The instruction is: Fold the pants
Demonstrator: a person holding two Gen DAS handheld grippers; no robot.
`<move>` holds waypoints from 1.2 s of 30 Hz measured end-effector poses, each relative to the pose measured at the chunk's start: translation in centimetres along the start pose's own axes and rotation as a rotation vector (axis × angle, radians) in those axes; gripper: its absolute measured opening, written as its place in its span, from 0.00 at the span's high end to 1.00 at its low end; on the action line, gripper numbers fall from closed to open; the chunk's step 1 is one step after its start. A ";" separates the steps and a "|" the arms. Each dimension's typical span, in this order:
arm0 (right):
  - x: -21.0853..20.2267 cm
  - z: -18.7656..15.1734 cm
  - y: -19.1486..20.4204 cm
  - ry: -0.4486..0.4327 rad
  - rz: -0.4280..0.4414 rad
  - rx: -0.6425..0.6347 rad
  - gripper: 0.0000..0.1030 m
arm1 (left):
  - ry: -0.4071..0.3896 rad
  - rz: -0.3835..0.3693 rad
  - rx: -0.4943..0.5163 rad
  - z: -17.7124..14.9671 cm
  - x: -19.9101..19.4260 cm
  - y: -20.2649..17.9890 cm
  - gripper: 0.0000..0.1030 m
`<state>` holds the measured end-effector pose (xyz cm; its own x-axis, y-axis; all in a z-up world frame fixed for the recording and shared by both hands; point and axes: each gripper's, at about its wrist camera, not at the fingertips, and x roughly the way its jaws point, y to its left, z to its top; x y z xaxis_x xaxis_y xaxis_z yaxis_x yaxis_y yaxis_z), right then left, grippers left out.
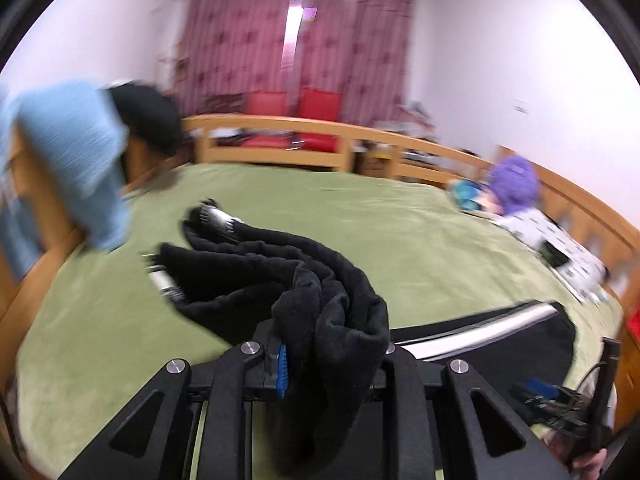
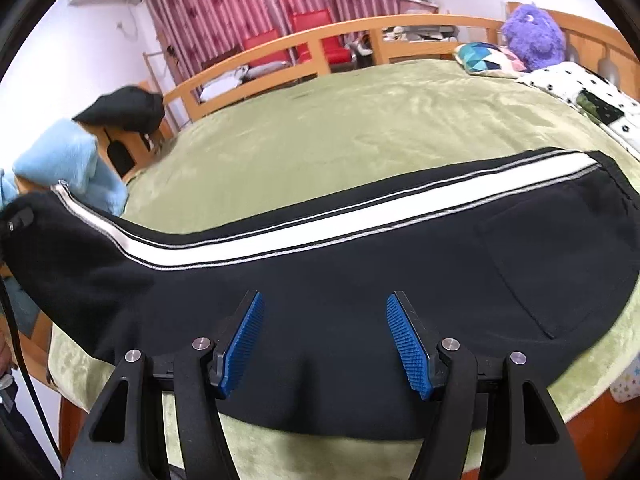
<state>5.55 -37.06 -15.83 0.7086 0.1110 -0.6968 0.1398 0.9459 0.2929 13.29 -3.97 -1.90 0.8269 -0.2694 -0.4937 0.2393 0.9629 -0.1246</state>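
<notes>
The black pants (image 2: pixel 360 264) with a white side stripe (image 2: pixel 360 216) lie across the near part of the green bed (image 2: pixel 340 136), waist and back pocket to the right. My right gripper (image 2: pixel 325 340) is open, its blue pads (image 2: pixel 408 344) hovering over the middle of the pants, holding nothing. My left gripper (image 1: pixel 320 364) is shut on the bunched leg end of the pants (image 1: pixel 328 320), lifted above the bed; the leg cloth hangs between the jaws and trails forward, cuffs (image 1: pixel 216 216) lying crumpled on the bed. The right gripper also shows in the left wrist view (image 1: pixel 560 400) at the lower right.
A light blue garment (image 1: pixel 68 160) and a black one (image 1: pixel 148 112) hang on the wooden bed frame (image 1: pixel 320 128) at the left. A purple plush toy (image 2: pixel 534 36), a patterned pillow (image 2: pixel 484 58) and a dotted blanket (image 2: pixel 580 88) lie at the far right. Red chairs (image 2: pixel 316 36) stand by the curtains.
</notes>
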 end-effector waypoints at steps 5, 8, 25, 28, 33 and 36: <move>-2.0 -1.1 -3.8 -0.014 -0.032 0.063 0.38 | 0.092 -0.181 0.051 -1.4 3.6 -9.7 0.80; -3.0 -2.0 -6.4 -0.015 -0.060 0.101 0.38 | 0.192 -0.332 0.037 -4.1 6.4 -13.4 0.70; 3.1 -0.8 -2.9 0.066 0.143 0.087 0.38 | 0.300 0.008 -0.154 -9.3 4.1 4.3 0.36; 5.5 -1.4 -0.5 0.157 0.116 0.009 0.43 | 0.337 0.005 -0.249 -11.2 4.2 7.0 0.36; 5.6 -1.4 1.6 0.126 0.054 -0.114 0.83 | 0.369 -0.018 -0.313 -12.9 4.7 9.0 0.36; 0.5 -0.1 0.2 0.022 0.175 -0.040 0.83 | 0.369 -0.038 -0.301 -13.1 4.8 8.4 0.36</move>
<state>5.83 -36.78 -16.22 0.7041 0.2818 -0.6518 -0.0128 0.9228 0.3851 12.60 3.01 -16.55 0.5713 -0.3336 -0.7499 0.0628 0.9288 -0.3653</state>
